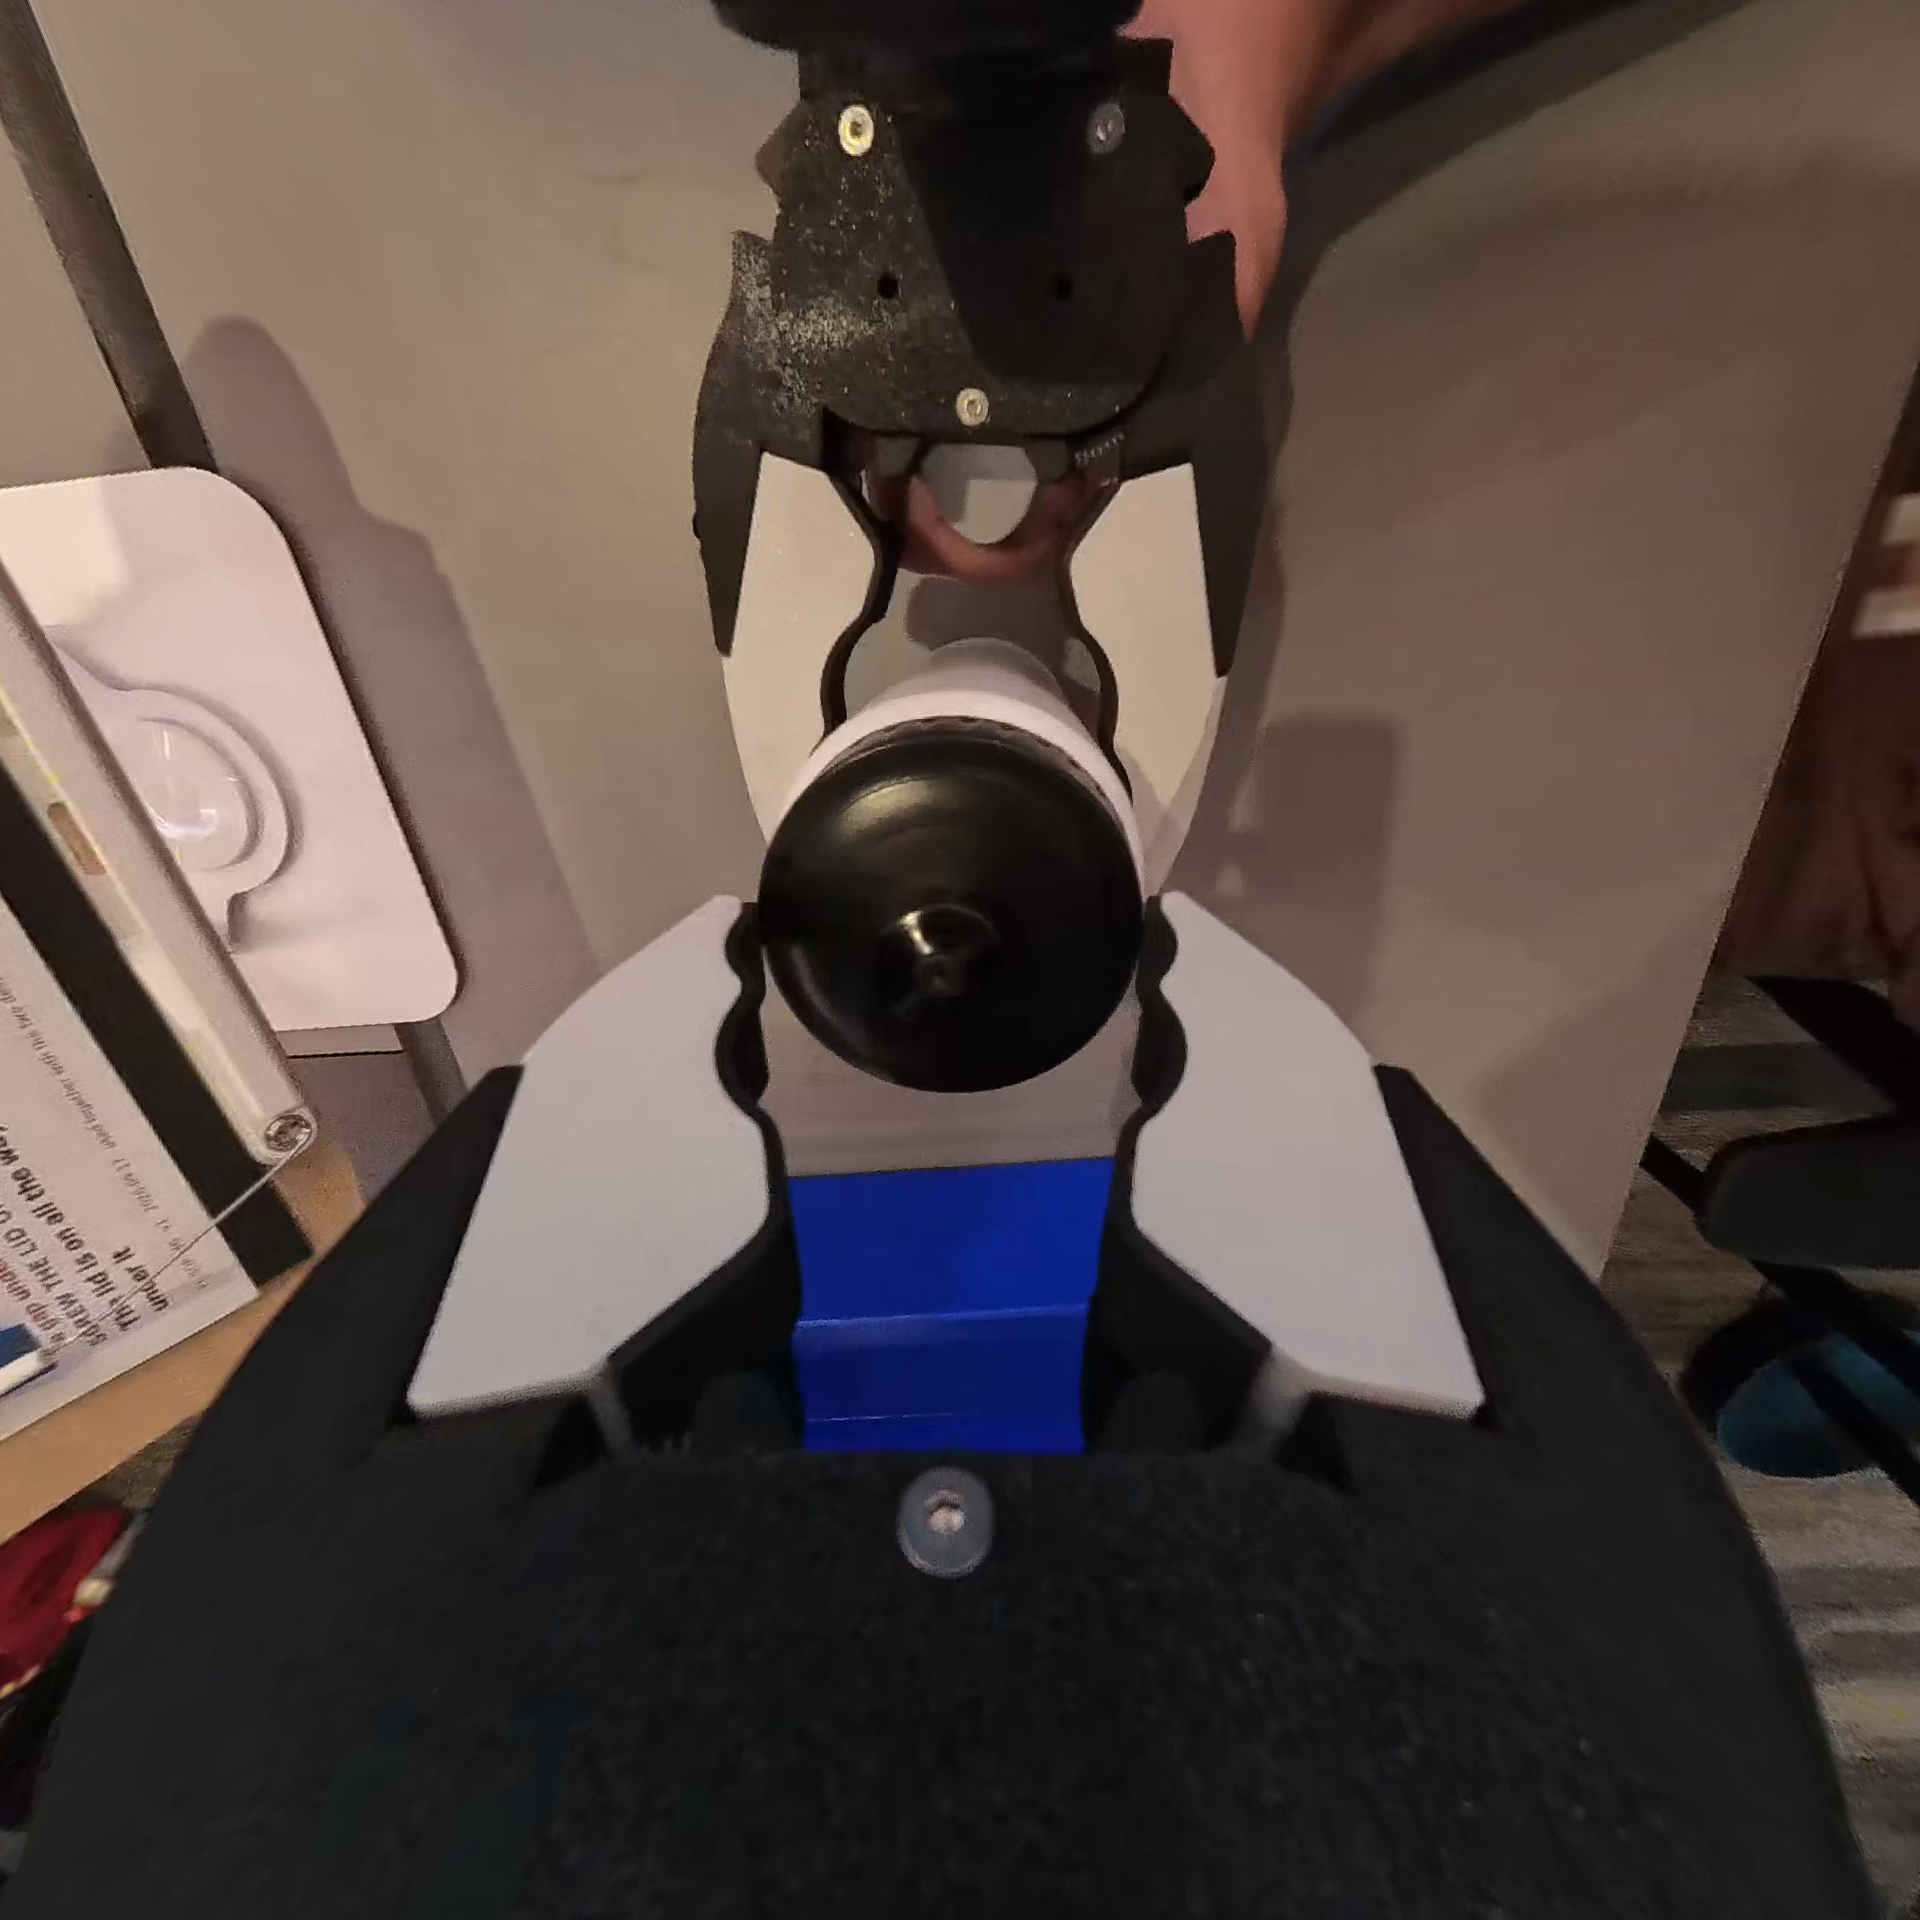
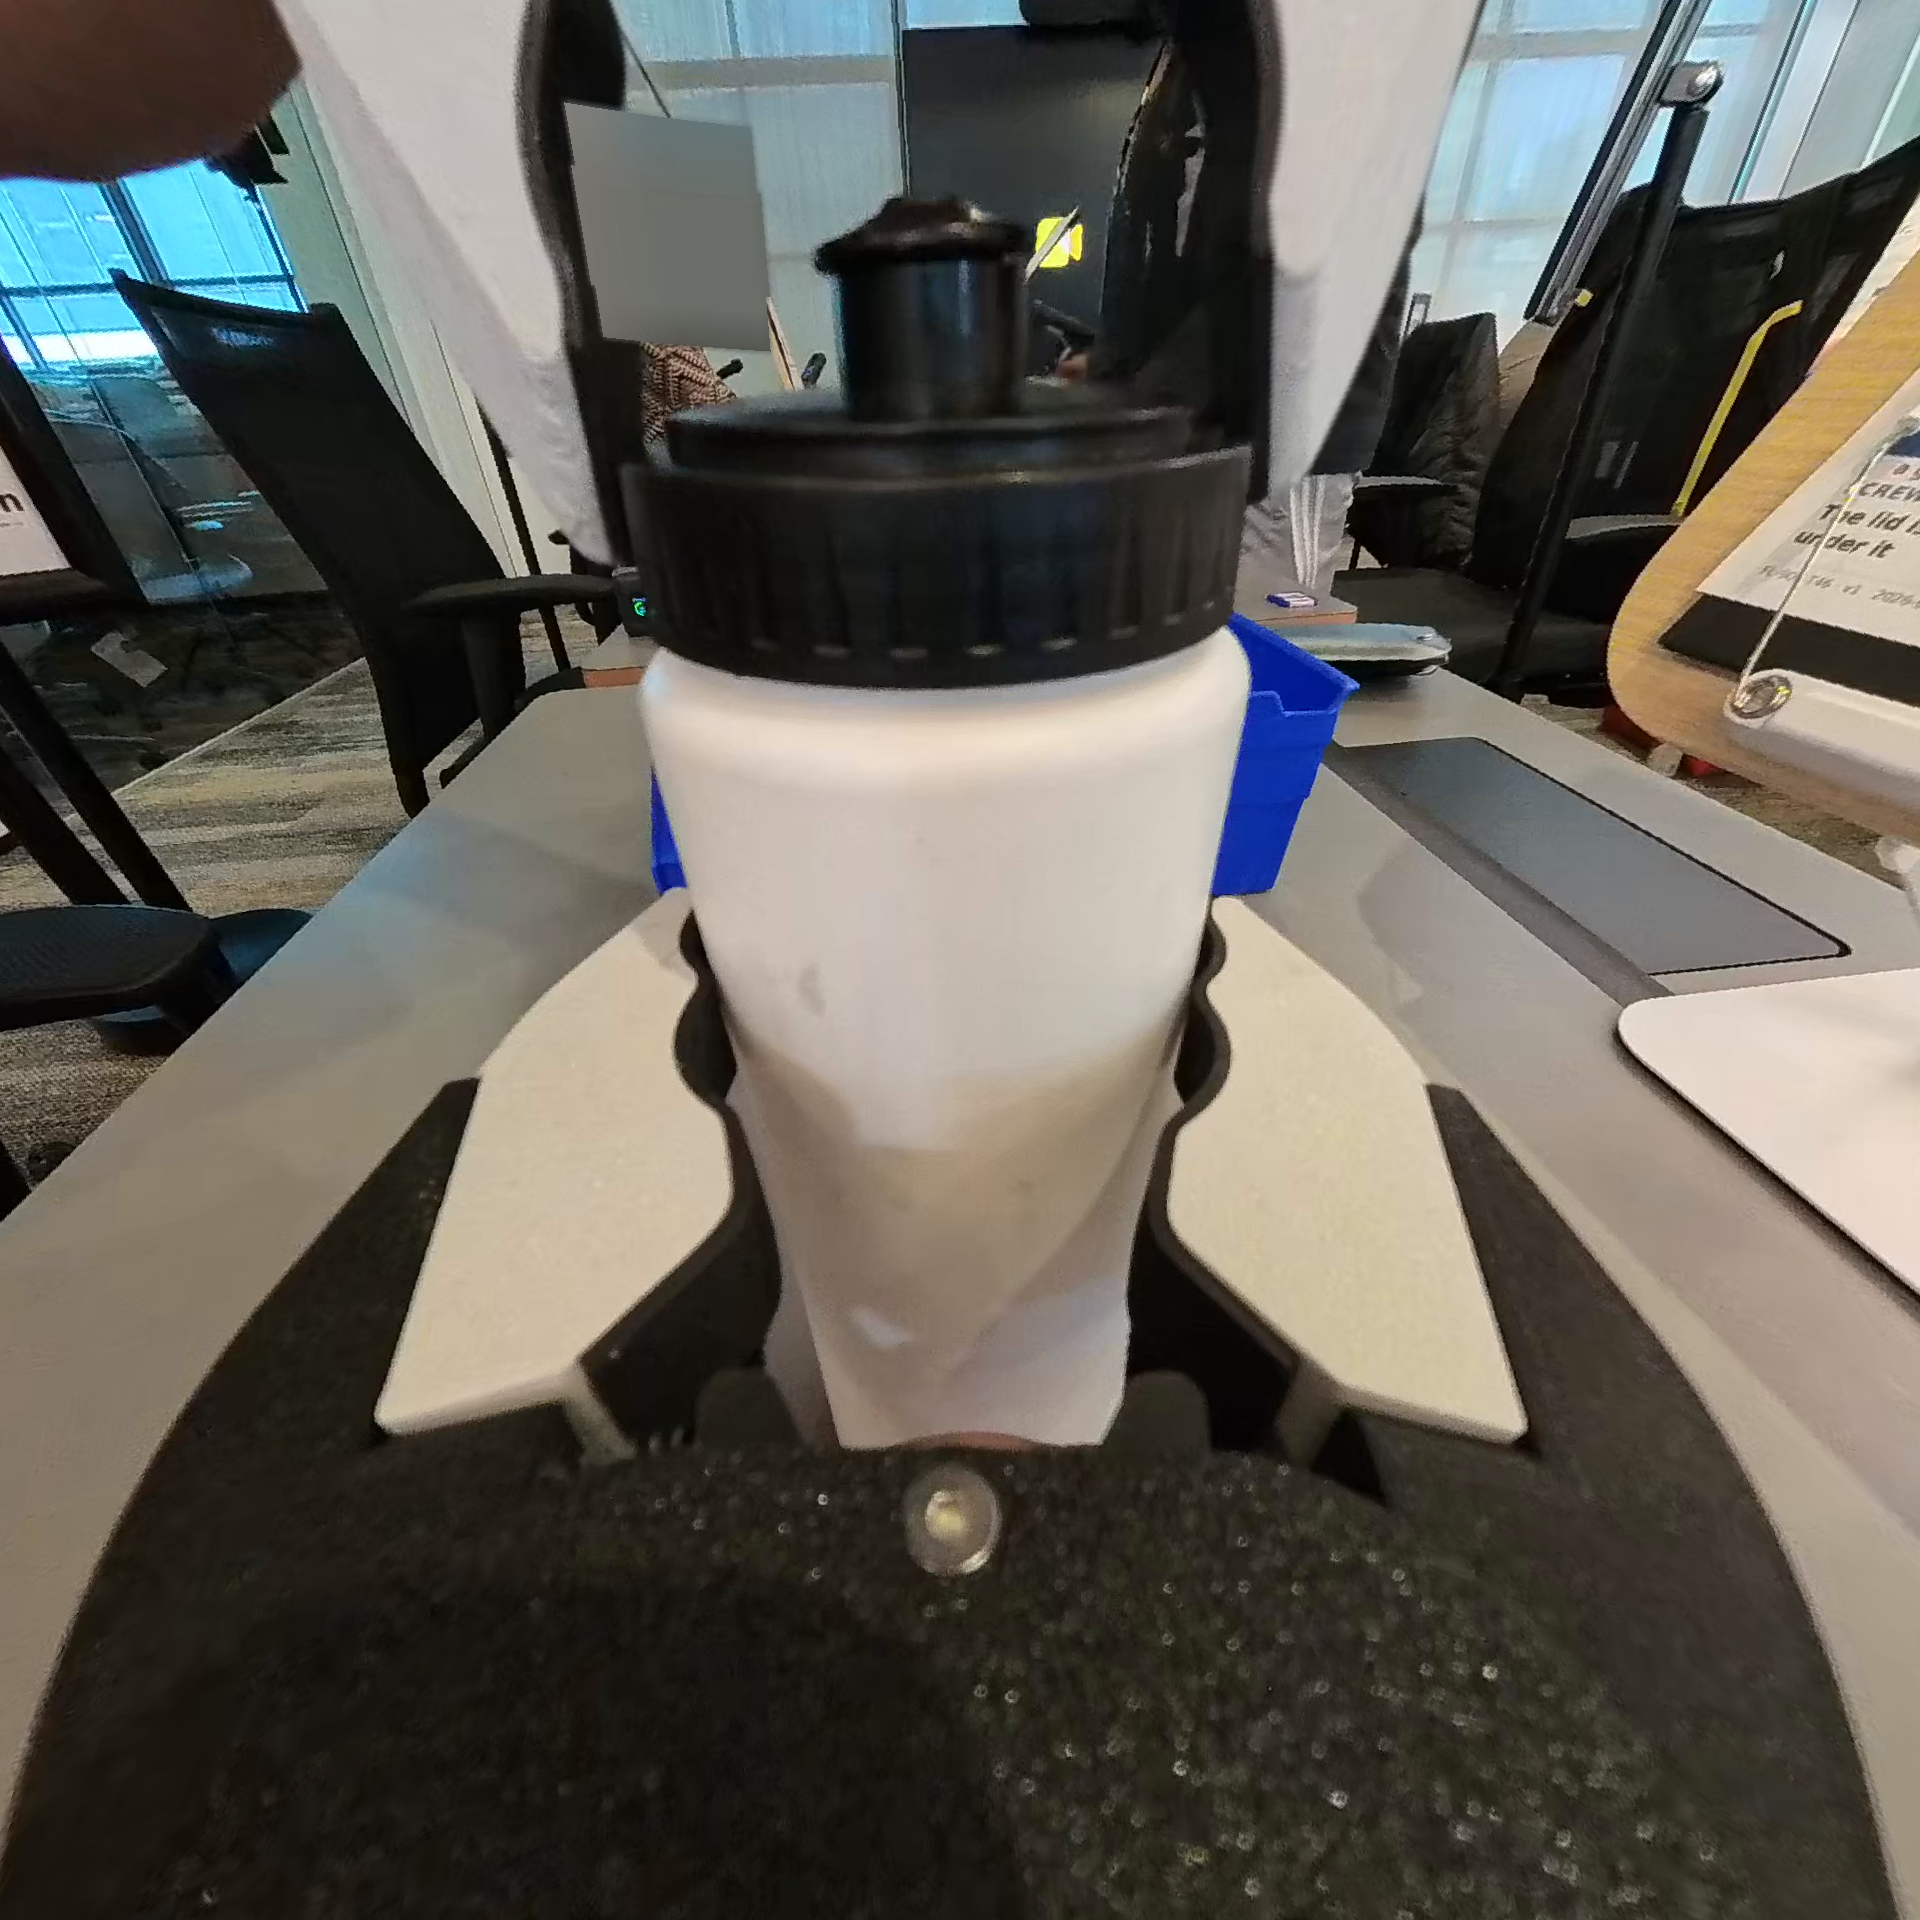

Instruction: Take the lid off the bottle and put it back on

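White plastic fills the centre of the right wrist view: the bottle (image 2: pixel 935 883) stands upright, the right gripper (image 2: pixel 945 997) clamped on its body, both pads pressing. Up top, the black lid (image 2: pixel 935 551) sits on the bottle; from above, the left gripper (image 1: pixel 948 971) closes on the lid's rim. Behind, a blue bin (image 2: pixel 1283 748) rests on the grey table (image 2: pixel 343 935).

Two matching hand-held grippers, black and white

Each gripper, left gripper (image 1: pixel 951 977) and right gripper (image 2: pixel 945 997), has a speckled black textured body, a silver centre screw, and white wedge-shaped fingers (image 1: pixel 644 1143) lined with wavy black pads; more screws stud the right gripper's housing.
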### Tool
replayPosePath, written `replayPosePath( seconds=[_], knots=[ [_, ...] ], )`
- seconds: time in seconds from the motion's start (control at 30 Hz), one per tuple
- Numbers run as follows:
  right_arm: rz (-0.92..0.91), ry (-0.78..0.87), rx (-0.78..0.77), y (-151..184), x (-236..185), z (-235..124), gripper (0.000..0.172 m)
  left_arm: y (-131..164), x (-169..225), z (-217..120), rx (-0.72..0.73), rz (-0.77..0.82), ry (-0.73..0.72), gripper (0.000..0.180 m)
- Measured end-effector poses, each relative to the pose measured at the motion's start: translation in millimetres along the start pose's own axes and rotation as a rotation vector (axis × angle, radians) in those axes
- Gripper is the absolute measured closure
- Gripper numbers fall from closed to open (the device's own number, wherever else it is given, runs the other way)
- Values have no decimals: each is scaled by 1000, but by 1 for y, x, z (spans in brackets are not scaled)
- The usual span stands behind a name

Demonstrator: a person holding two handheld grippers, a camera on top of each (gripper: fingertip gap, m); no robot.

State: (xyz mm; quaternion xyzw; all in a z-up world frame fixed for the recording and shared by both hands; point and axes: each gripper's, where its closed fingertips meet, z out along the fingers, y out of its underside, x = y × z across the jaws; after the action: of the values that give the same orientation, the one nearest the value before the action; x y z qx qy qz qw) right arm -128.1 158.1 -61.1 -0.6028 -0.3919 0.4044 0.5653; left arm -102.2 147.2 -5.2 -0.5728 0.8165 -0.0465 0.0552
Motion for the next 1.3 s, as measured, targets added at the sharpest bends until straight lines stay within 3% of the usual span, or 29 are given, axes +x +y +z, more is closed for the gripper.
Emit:
replayPosePath(
  seconds=[0.1,0.27,0.33,0.43,0.53,0.67,0.83,0.93,1.0,1.17,1.3],
  knots=[
    [-1,0,-1,0,0,0,86,0,0,0,-15,-119,-14,112],
    [0,5,-3,0,1,0,87,-2,-1,0,2,-582,-93,112],
    [0,4,-1,0,1,-1,87,-4,-2,0,9,-664,-132,112],
    [-1,8,-7,0,0,0,86,-3,1,-2,-29,-543,-129,107],
    [-1,8,-6,0,0,1,86,9,2,-11,-92,-315,-104,103],
    [1,3,-4,0,0,-1,86,7,-2,-14,-25,-60,-54,95],
    [0,4,-4,0,0,0,86,-4,-3,0,30,26,28,85],
    [1,4,-3,0,0,0,86,-2,1,6,-10,58,66,108],
    [0,3,-2,0,0,0,86,-2,0,6,-7,42,51,109],
    [0,8,-4,0,1,0,86,-3,-1,6,-28,-256,-8,109],
    [1,12,-4,0,2,-1,86,-5,-4,7,8,-645,-75,109]
  ],
)
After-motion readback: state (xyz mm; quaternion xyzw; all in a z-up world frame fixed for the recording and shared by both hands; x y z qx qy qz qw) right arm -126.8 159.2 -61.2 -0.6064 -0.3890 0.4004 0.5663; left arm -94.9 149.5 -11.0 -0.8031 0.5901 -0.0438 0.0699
